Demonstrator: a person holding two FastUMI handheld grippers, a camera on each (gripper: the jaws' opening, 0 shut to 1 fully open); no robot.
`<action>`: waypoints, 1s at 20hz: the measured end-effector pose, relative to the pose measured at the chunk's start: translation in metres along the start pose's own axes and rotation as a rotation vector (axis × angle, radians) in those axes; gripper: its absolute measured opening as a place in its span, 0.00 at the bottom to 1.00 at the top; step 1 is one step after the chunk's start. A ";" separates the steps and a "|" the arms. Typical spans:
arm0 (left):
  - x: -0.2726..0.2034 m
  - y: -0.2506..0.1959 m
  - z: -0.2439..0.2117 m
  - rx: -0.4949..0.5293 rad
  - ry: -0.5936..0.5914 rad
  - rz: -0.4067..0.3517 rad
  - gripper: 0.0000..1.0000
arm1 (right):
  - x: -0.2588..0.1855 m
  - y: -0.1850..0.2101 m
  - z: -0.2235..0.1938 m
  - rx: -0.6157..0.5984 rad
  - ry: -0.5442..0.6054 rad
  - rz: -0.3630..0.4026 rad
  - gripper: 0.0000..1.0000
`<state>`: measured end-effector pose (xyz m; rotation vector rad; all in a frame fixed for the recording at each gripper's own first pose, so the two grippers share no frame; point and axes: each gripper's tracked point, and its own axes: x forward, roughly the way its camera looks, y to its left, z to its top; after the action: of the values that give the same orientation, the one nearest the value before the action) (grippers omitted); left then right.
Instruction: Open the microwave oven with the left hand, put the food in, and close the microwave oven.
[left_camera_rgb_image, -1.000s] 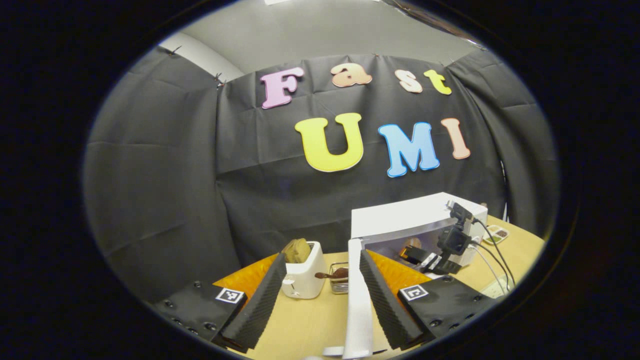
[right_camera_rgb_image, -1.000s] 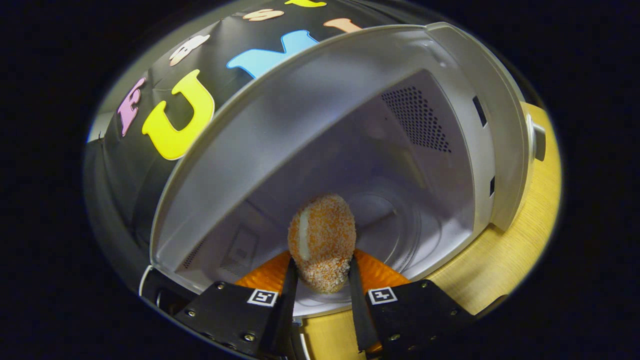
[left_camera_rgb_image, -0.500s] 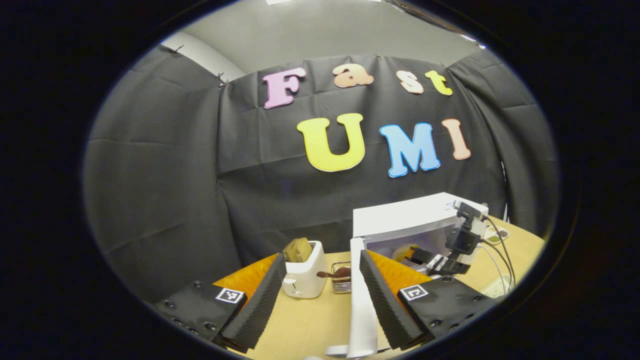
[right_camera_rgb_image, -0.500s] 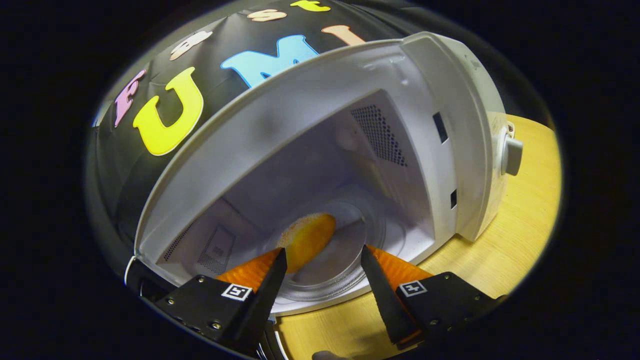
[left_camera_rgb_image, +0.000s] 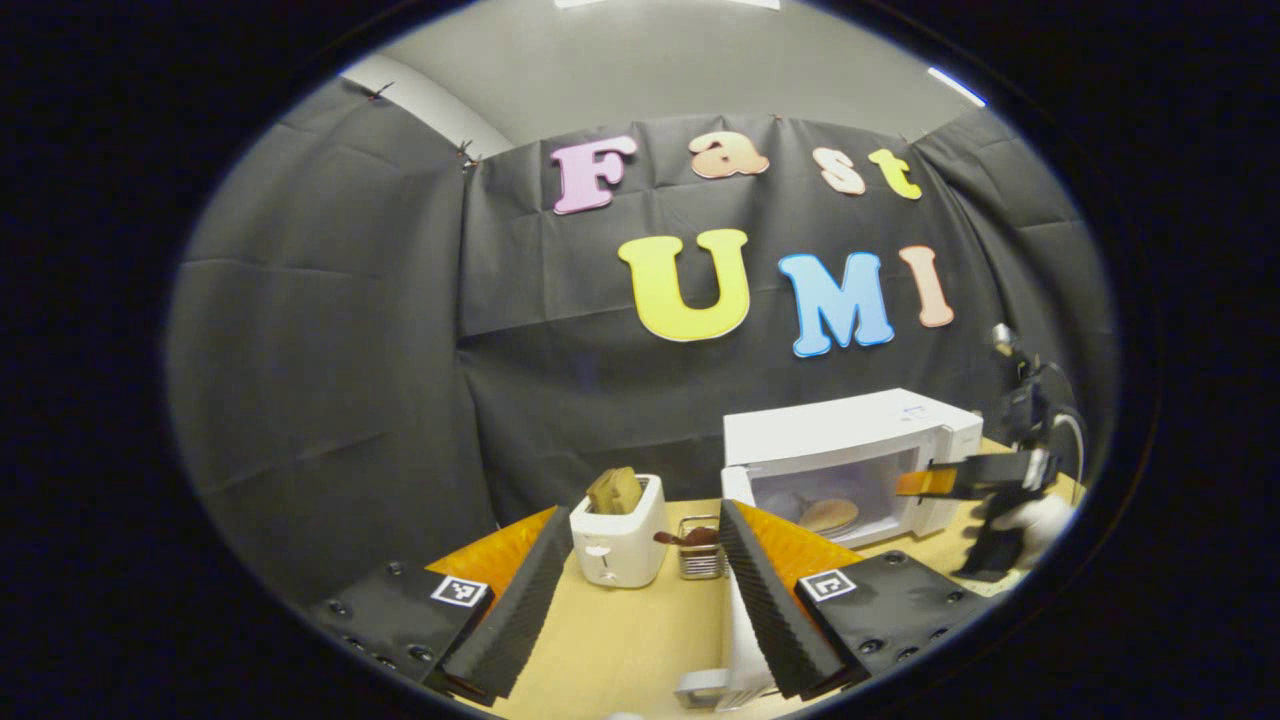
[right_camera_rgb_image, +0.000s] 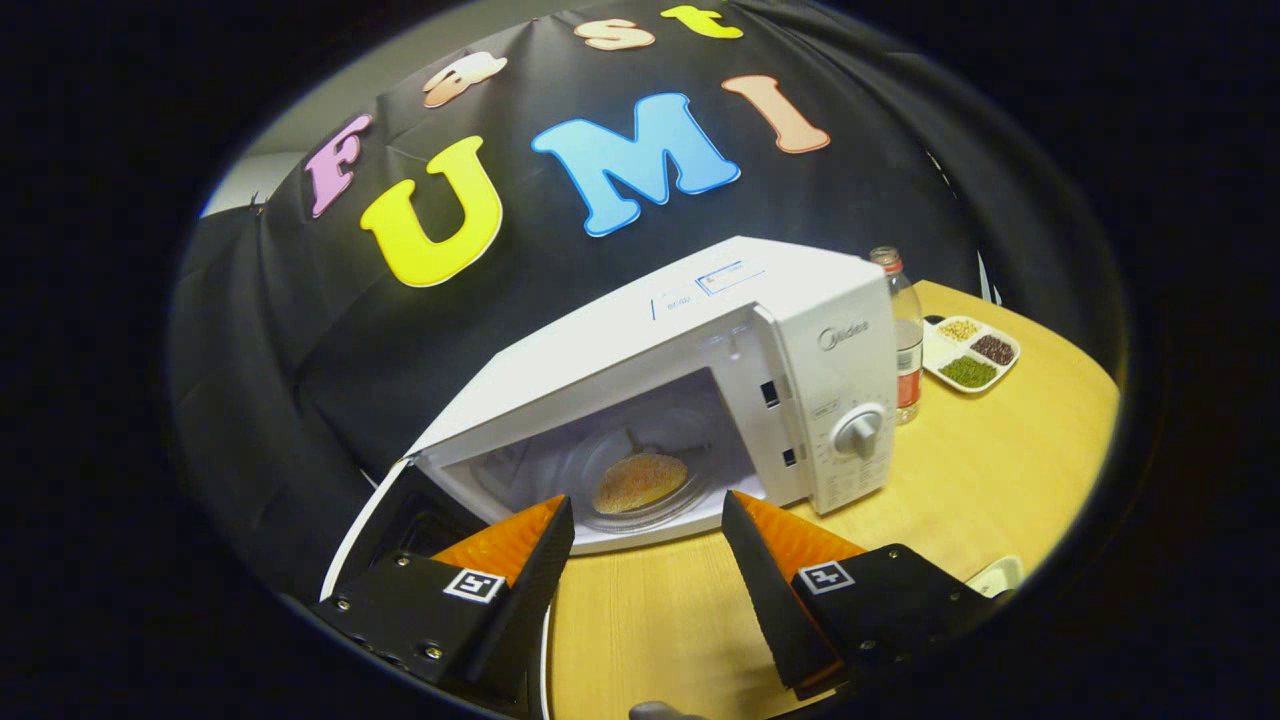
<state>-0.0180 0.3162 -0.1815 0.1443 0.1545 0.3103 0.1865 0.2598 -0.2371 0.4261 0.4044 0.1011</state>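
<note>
The white microwave (right_camera_rgb_image: 800, 330) stands with its door (right_camera_rgb_image: 385, 510) swung out to the left. Breaded orange food (right_camera_rgb_image: 640, 480) lies on the glass turntable inside. My right gripper (right_camera_rgb_image: 645, 570) is open, a short way in front of the cavity, with nothing between its fingers. In the left gripper view the microwave (left_camera_rgb_image: 850, 440) sits ahead right with the food (left_camera_rgb_image: 828, 515) visible inside. The door (left_camera_rgb_image: 745, 650) shows edge-on beside the right finger of my open left gripper (left_camera_rgb_image: 640, 590). The right gripper (left_camera_rgb_image: 960, 480) hovers by the microwave's front, held by a gloved hand (left_camera_rgb_image: 1030, 520).
A white toaster (left_camera_rgb_image: 618, 540) with bread in it and a small wire basket (left_camera_rgb_image: 697, 555) stand left of the microwave. A bottle (right_camera_rgb_image: 905, 330) and a sectioned tray (right_camera_rgb_image: 968, 355) of grains sit to its right on the wooden table (right_camera_rgb_image: 980, 480).
My right gripper opened, left the food on the turntable and pulled back out of the microwave. My left gripper drew back slightly, staying open.
</note>
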 end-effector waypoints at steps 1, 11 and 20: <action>-0.003 0.006 -0.004 -0.002 0.006 0.011 0.97 | -0.020 -0.001 0.005 -0.029 0.013 0.020 0.91; -0.023 0.037 -0.093 0.031 0.108 0.080 0.99 | -0.163 -0.039 0.083 -0.209 -0.094 0.037 0.98; -0.035 0.021 -0.156 0.050 0.204 0.073 0.94 | -0.192 -0.049 0.133 -0.355 -0.258 -0.047 0.98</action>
<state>-0.0839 0.3434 -0.3260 0.1682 0.3595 0.3937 0.0650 0.1304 -0.0774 0.0764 0.1368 0.0695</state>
